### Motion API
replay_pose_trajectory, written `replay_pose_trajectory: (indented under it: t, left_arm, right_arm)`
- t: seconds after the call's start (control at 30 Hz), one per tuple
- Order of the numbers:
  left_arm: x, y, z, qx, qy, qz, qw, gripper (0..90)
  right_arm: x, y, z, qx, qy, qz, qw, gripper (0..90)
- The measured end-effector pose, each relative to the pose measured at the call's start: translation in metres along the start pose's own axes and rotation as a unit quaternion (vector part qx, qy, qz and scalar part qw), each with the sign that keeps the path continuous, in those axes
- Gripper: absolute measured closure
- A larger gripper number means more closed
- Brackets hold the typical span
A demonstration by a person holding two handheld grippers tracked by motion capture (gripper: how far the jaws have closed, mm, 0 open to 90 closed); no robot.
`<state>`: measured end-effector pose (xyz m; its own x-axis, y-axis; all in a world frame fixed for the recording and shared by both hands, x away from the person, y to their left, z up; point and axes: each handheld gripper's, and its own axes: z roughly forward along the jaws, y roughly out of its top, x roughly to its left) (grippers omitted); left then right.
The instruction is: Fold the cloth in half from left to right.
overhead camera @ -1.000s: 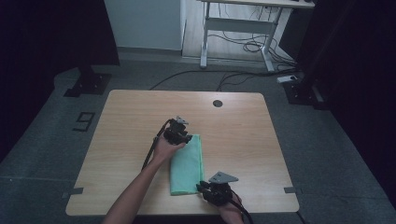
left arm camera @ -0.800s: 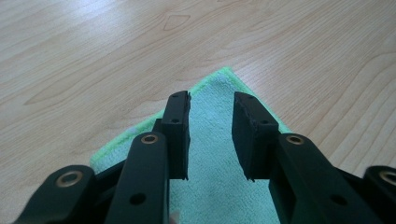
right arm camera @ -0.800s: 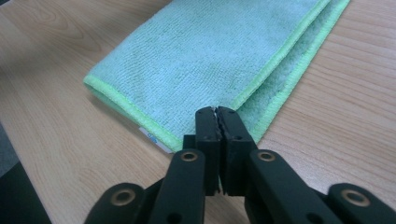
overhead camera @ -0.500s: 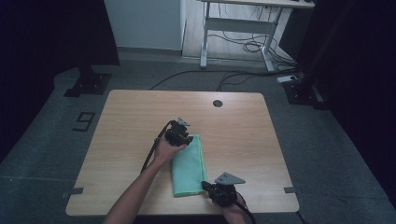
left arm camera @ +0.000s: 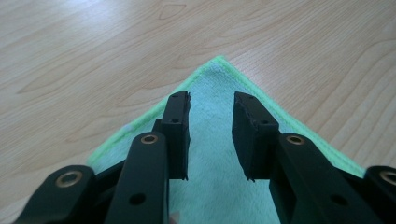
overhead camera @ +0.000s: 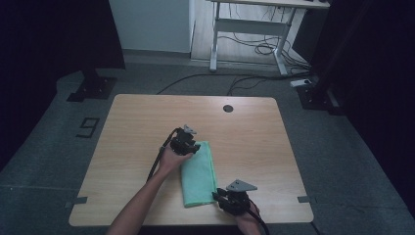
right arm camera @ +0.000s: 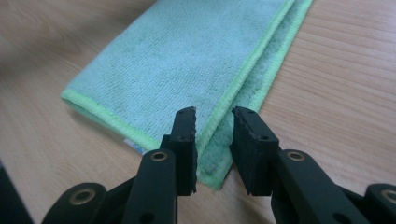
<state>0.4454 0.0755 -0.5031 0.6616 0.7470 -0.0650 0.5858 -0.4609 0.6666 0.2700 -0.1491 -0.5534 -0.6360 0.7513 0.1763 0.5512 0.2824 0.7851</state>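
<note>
High view: folded fuzzy green cloth (overhead camera: 198, 174)

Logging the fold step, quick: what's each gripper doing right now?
Left gripper: open, jaws over a corner of the green cloth.
Right gripper: jaws have just been opening, open astride the cloth's near corner edge.

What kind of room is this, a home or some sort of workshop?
Probably a lab or test room: a bare light wooden table on grey carpet, black stands around it, loose cables under a white metal desk frame behind.

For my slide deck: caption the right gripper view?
Right tool open over the near corner of a folded green cloth on the wooden table.
</note>
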Motion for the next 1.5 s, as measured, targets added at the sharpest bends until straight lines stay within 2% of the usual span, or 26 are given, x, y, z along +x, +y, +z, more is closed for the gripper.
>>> replay_pose_trajectory:
  t: [0.1,0.2,0.27,0.33,0.37,0.47,0.67,0.93,1.1,1.27,1.37,1.5]
  left_arm:
    - [0.005,-0.008,-0.013,-0.004,0.003,-0.002,1.0,66.1]
    - [0.007,-0.014,-0.017,-0.002,0.004,-0.004,1.0,66.2]
    - [0.007,-0.022,-0.019,0.007,0.004,-0.002,1.0,65.8]
    - [0.007,-0.025,-0.018,0.011,0.003,0.001,0.9999,65.4]
    - [0.007,-0.029,-0.015,0.024,0.009,0.009,0.9996,65.1]
    - [0.007,-0.033,-0.007,0.034,0.008,0.009,0.9994,65.1]
    - [0.005,-0.034,0.005,0.034,0.005,0.008,0.9994,65.7]
    - [0.001,-0.032,0.01,0.025,0.004,0.007,0.9996,66.5]
    - [-0.005,-0.028,0.016,0.019,-0.001,0.016,0.9997,66.8]
    - [-0.009,-0.024,0.019,0.023,-0.006,0.025,0.9994,67.1]
    - [-0.013,-0.022,0.02,0.027,-0.006,0.038,0.9989,67.0]
    - [-0.01,-0.023,0.015,0.021,-0.008,0.029,0.9993,64.8]
  right_arm:
    - [-0.001,0.0,0.002,0.002,-0.005,0.0,1.0,77.2]
    - [0.0,0.0,0.001,0.002,-0.01,0.001,0.9999,77.1]
    - [0.0,-0.002,0.0,0.0,-0.014,-0.002,0.9999,76.5]
    - [0.001,-0.002,0.0,0.0,-0.016,-0.005,0.9999,76.5]
    - [0.001,-0.002,0.0,-0.001,-0.016,-0.006,0.9998,76.5]
    - [0.0,-0.003,-0.001,0.0,-0.015,-0.007,0.9999,76.7]
    - [-0.001,-0.006,-0.004,-0.003,-0.017,-0.009,0.9998,77.3]
    - [-0.001,-0.008,-0.008,-0.002,-0.019,-0.011,0.9998,78.3]
    - [0.003,-0.012,-0.012,-0.002,-0.024,-0.015,0.9996,79.1]
    - [0.005,-0.018,-0.018,-0.002,-0.023,-0.011,0.9997,80.4]
    - [0.006,-0.019,-0.02,-0.003,-0.021,-0.009,0.9997,79.1]
    - [0.002,-0.016,-0.018,-0.003,-0.01,-0.002,0.9999,73.5]
